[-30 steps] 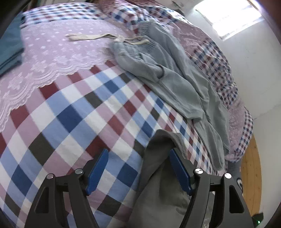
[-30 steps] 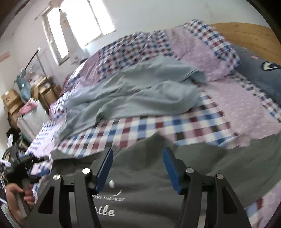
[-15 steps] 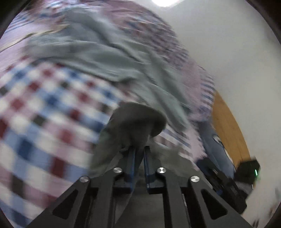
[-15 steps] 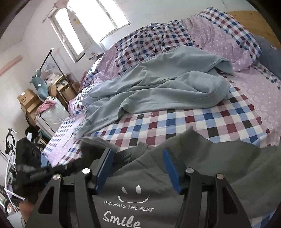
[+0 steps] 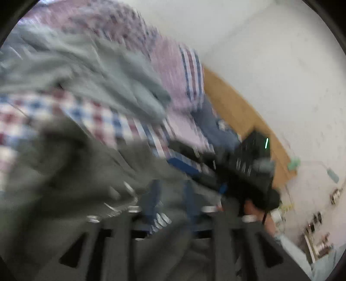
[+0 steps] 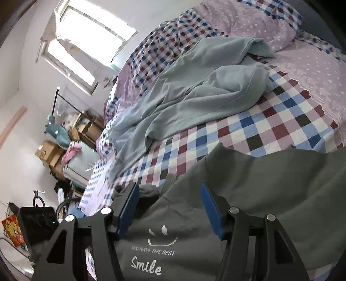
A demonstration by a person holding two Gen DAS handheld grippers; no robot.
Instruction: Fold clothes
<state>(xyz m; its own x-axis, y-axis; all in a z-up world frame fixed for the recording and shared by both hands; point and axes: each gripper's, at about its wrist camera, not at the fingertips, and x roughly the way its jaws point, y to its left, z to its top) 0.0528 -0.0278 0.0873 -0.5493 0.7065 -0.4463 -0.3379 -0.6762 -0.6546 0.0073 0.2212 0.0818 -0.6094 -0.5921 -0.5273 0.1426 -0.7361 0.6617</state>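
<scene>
A dark grey T-shirt [image 6: 270, 183] with a white smile print lies on the checked bed at the near edge. My right gripper [image 6: 169, 207] hovers just over the print, open, with nothing pinched between its blue pads. The left wrist view is blurred by motion. There my left gripper [image 5: 170, 198] is low over the same dark grey shirt [image 5: 75, 173], its jaws opening, with shirt fabric showing in the gap between the fingers [image 5: 151, 196]. A light grey-blue garment [image 6: 205, 93] lies crumpled further up the bed. The right gripper's black body [image 5: 248, 168] shows in the left view.
The checked bedspread [image 6: 270, 121] has a lilac lace-edged sheet [image 6: 320, 71] and pillows [image 6: 248, 19] at the head, against a wooden headboard [image 5: 237, 112]. Beyond the bed's left side stand cardboard boxes [image 6: 49, 151], clutter and a window [image 6: 86, 47].
My left gripper shut on a fold of the dark grey shirt, swung right across it, and now its fingers have parted. The right gripper rolled and shifted a little over the print.
</scene>
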